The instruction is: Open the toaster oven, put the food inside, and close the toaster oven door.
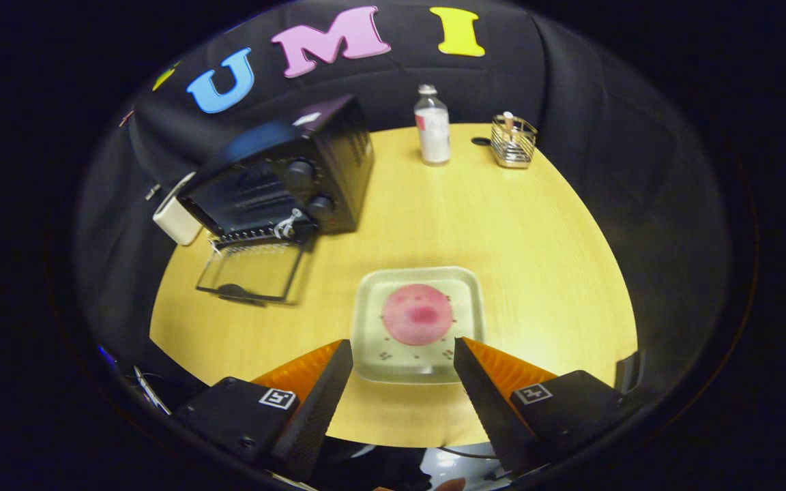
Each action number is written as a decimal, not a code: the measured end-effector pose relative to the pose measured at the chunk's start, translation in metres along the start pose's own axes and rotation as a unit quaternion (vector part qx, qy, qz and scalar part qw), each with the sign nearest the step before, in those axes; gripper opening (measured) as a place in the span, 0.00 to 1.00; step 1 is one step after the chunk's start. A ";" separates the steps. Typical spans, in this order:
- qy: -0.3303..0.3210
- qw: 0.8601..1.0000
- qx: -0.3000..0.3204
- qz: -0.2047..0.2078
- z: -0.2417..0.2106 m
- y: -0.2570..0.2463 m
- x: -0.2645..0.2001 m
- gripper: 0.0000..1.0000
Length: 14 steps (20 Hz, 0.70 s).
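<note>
The gripper [403, 351] is hovering above the near part of the yellow wooden table [536, 259] with its two fingers spread wide apart, gripping nothing. Between the fingertips and just ahead of them, a pale square plate [372, 341] is sitting on the table, and it is holding a round pink piece of food [417, 314] with a darker red patch near its middle (the plate also has small dark specks scattered on it, too small to identify). The near rim of the plate is lying between the two fingers.

Beyond the plate and off to the left, the black toaster oven [290, 181] is standing with its glass door [251, 271] hanging open, folded down flat toward the table. A rack edge is showing at its mouth. A white boxy object [176, 217] is resting just beside the oven's left side.

Farther back, a clear bottle [432, 126] with a pale cap is standing upright, and near it to the right a small wire basket [513, 140] is holding something light-coloured that cannot be made out.
</note>
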<state>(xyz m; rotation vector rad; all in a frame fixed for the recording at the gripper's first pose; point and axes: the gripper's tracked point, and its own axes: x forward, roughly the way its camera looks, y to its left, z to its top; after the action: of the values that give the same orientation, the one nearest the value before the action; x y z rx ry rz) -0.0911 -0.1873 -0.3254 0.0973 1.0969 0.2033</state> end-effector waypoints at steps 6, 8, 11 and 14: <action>0.114 0.993 0.041 0.012 -0.006 -0.048 0.060 0.78; 0.150 0.987 0.053 0.019 -0.010 -0.052 0.074 0.68; 0.188 0.981 0.048 0.024 -0.014 -0.057 0.087 0.53; 0.188 0.981 0.039 0.021 -0.004 -0.060 0.098 0.39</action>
<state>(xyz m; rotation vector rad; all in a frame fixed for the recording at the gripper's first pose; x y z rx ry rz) -0.0449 -0.2252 -0.4231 0.1562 1.4805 0.2223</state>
